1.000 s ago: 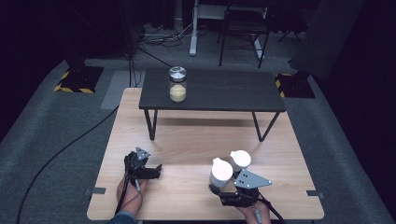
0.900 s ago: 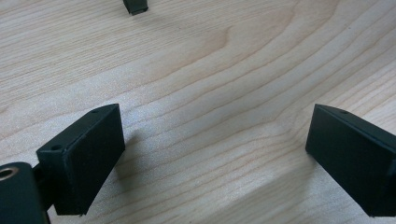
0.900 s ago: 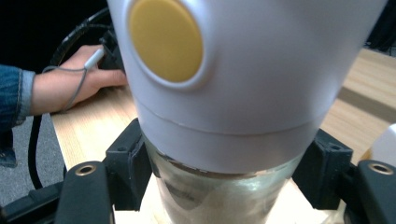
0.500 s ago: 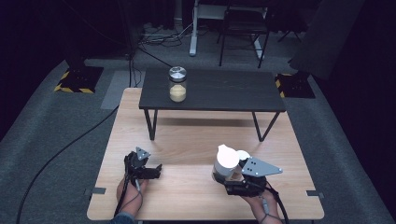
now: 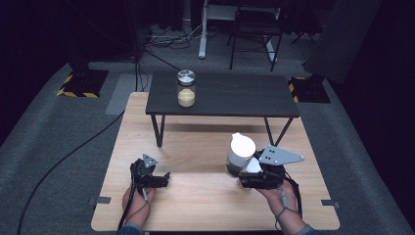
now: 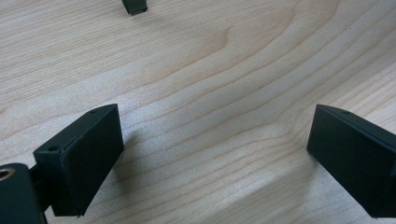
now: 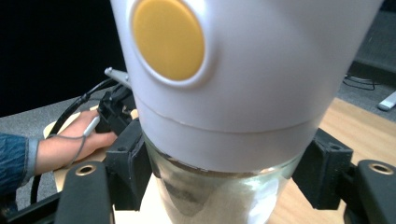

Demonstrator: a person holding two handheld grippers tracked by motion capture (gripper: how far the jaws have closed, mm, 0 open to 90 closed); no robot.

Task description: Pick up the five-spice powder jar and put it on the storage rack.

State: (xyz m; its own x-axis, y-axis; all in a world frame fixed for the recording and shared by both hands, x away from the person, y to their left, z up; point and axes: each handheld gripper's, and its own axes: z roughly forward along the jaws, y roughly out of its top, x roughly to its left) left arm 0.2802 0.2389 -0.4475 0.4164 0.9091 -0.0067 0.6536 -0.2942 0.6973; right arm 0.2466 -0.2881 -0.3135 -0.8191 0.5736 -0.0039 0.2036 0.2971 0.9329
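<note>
A glass jar with a white lid (image 5: 241,152) is held by the right gripper (image 5: 249,171) at about 5 o'clock on the wooden table (image 5: 205,205). In the right gripper view the two jaws are seen pressed against the glass body (image 7: 219,196) from both sides, just below the white lid (image 7: 243,70), which carries a round yellow button (image 7: 168,39). The jar seems to be lifted and leaned a little, although contact with the table cannot be judged for certain.

The left gripper (image 5: 164,177) rests low at about 7 o'clock. Its jaws are spread wide and nothing is held between them; only bare wood is seen there.

The step in hand is judged to be the carrying of the jar after it was grasped. A second jar with yellow contents (image 5: 186,88) stands on the black low table (image 5: 235,95) at 12 o'clock, well apart. For the next move a steady grip is required, and the jar should be kept upright, because smooth glass may slip.
</note>
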